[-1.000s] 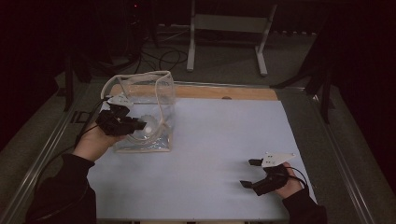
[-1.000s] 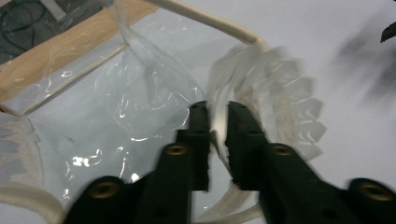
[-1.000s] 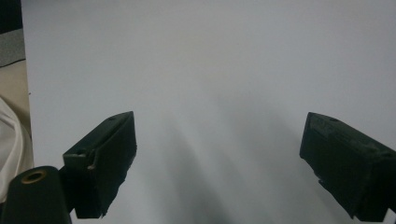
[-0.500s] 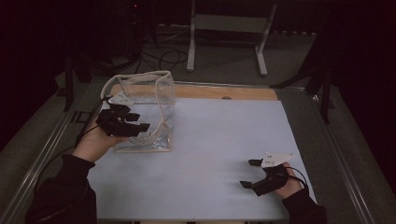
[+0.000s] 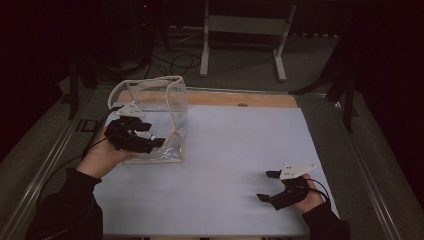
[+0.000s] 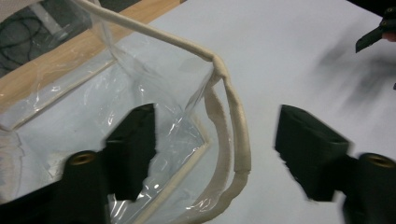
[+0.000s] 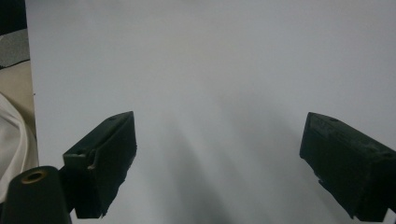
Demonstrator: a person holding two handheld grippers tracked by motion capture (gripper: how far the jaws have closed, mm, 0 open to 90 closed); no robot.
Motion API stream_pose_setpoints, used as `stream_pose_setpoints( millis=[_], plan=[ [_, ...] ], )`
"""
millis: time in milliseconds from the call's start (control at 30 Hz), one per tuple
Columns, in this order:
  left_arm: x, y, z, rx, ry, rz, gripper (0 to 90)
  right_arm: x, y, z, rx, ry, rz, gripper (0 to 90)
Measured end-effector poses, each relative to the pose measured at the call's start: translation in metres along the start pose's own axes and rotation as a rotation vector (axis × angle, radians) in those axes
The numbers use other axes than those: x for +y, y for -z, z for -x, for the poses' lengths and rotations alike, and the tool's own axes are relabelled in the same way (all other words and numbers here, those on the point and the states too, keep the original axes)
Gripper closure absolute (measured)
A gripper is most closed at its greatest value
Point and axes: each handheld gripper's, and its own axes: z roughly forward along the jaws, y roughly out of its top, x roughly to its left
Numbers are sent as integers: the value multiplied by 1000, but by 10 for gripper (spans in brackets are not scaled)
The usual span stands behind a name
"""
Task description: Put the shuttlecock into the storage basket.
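Note:
A clear plastic bag [image 5: 156, 111] with cream trim stands upright and open at the back left of the white table top [image 5: 235, 145]. My left gripper [image 5: 150, 135] is at the bag's near side. Its jaws have just been opening. In the left gripper view the bag's trimmed corner edge [image 6: 239, 140] runs between the spread jaws of the left gripper [image 6: 215, 116], and neither pad presses on it. One jaw sits behind the clear wall [image 6: 140, 88]. My right gripper [image 5: 265, 185] rests low at the front right, open, with bare table [image 7: 210, 56] between the jaws of the right gripper [image 7: 219, 126].
A wooden strip [image 5: 235, 99] runs along the table's far edge. Metal rails [image 5: 45, 165] border the table on both sides. Beyond it stand a white stand [image 5: 245, 30] and cables [image 5: 175, 62] on the dark floor. White table surface stretches between the two hands.
The left gripper's jaws have spread apart and let go of the bag's corner, and that hand has drawn slightly toward me. The bag still stands. The right hand has kept still.

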Motion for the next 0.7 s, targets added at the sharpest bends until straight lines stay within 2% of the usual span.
stream_pose_setpoints(
  millis=[133,300,367,400,500,700],
  plan=[
    [1,2,4,-8,-18,13,169,0,0,0,0,-1,-2,108],
    [2,4,5,-19,-10,32,150,0,0,0,0,0,2,108],
    [2,4,4,-61,-10,34,69,0,0,0,-1,2,2,108],
    [2,4,4,-61,-10,34,38,0,0,0,-1,2,2,108],
    [1,4,5,-44,-11,32,11,0,1,0,-1,0,3,108],
    [-1,4,7,-71,-35,46,2,0,2,1,-1,1,6,108]
  ],
)
